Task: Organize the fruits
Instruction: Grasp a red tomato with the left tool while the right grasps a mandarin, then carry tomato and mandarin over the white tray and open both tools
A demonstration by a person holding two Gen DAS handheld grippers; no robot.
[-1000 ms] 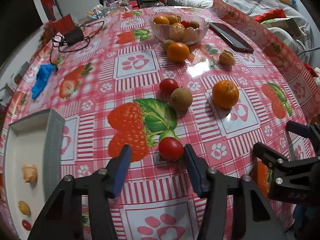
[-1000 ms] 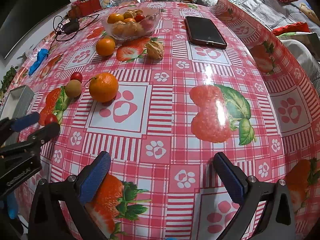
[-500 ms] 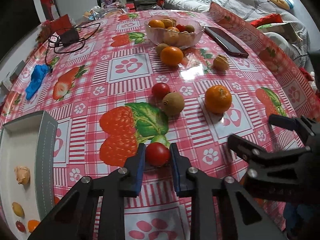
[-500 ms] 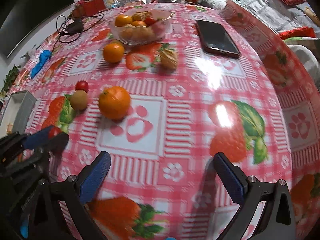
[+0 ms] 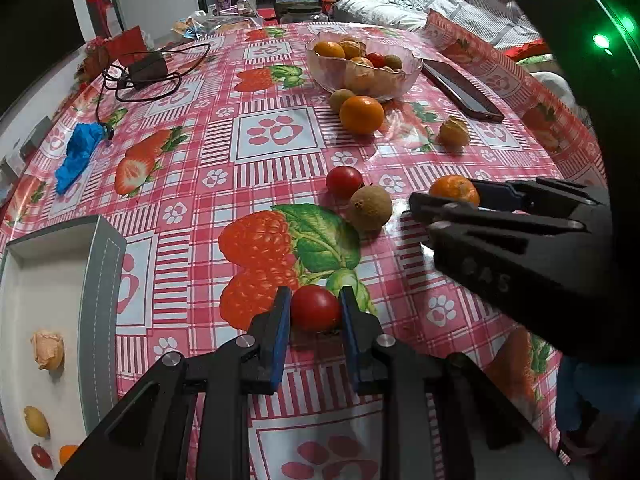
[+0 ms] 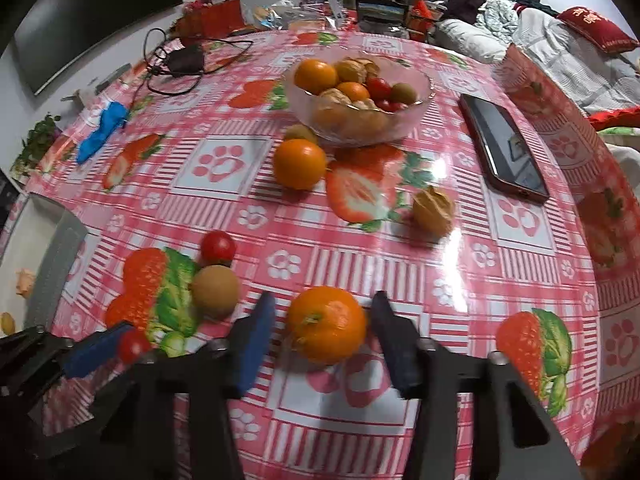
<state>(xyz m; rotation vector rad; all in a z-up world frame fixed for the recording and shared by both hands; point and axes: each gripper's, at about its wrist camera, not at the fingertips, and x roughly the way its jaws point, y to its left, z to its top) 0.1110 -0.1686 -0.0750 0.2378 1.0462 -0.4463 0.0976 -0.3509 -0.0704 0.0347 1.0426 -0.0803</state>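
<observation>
My left gripper (image 5: 315, 314) is shut on a red cherry tomato (image 5: 315, 308) that rests on the strawberry tablecloth. In the right wrist view the same tomato (image 6: 134, 345) shows at the lower left beside that gripper's blue pad. My right gripper (image 6: 324, 330) straddles an orange (image 6: 327, 324) on the table and its jaws are closing. A narrow gap still shows between each pad and the peel. In the left wrist view the orange (image 5: 454, 190) peeks out between the right gripper's black fingers (image 5: 500, 216).
A second cherry tomato (image 6: 218, 246) and a brown round fruit (image 6: 215, 290) lie left of the orange. Farther back are a loose orange (image 6: 299, 163), a husked fruit (image 6: 434, 210), a glass fruit bowl (image 6: 416, 120) and a phone (image 6: 504, 148). A grey tray (image 5: 102, 288) holds several small fruits.
My left gripper closed on the cherry tomato. My right gripper moved left across the table to the orange, and its wide jaws have narrowed around it.
</observation>
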